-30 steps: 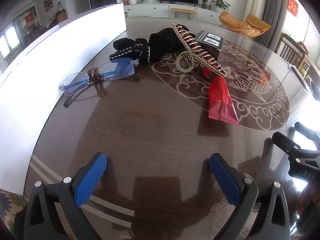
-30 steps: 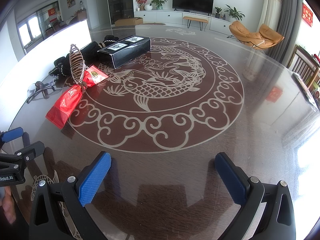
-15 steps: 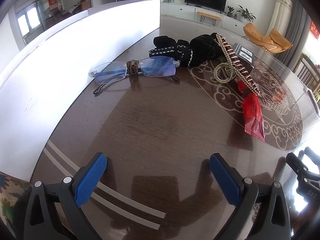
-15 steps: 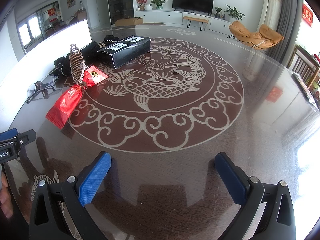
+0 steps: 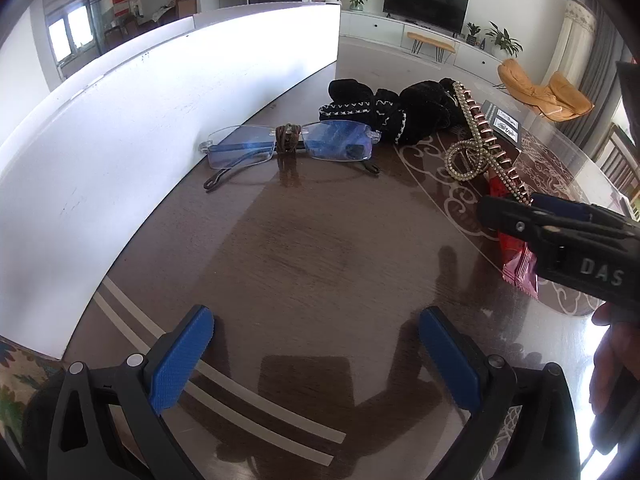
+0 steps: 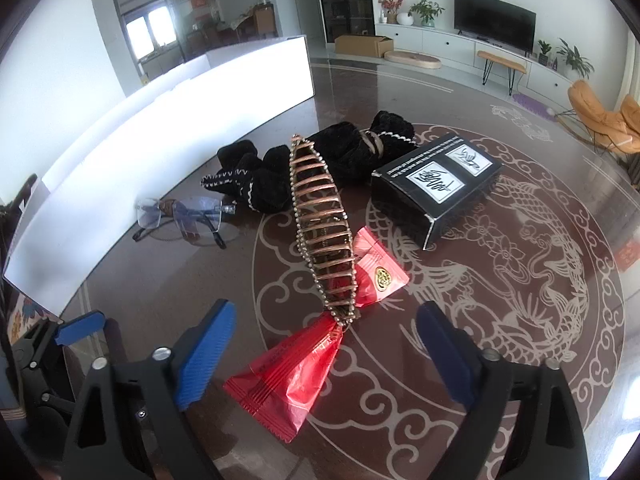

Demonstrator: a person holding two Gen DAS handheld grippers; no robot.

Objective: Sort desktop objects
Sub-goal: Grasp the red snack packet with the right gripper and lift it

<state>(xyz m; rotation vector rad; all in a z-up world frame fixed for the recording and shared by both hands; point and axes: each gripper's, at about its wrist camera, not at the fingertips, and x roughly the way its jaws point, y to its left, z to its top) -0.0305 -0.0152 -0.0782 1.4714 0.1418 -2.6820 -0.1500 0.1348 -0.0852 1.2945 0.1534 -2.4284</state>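
A red snack packet (image 6: 292, 376) lies on the dark patterned table (image 6: 480, 360), its far half under a beaded copper hair claw (image 6: 324, 232). My right gripper (image 6: 325, 312) hangs over the packet's near end. Its jaws are closing, the packet lies between them, and the pads do not touch it. Rimless glasses (image 5: 292, 146) with a brown hair tie (image 5: 287, 138) on the bridge lie ahead of my left gripper (image 5: 316, 320), which is open with nothing in it. In the left wrist view the packet (image 5: 516, 256) shows behind the right gripper's black frame (image 5: 580, 248).
A black velvet bundle (image 6: 320, 172) and a black box (image 6: 436, 184) lie behind the claw. A white board (image 5: 160, 120) walls off the table's left side. The left gripper's blue pad (image 6: 80, 326) sits close at the lower left of the right wrist view.
The right gripper has swung left to the packet and claw, its jaws narrower than before. It now reaches into the left wrist view. The left gripper turned toward the glasses.
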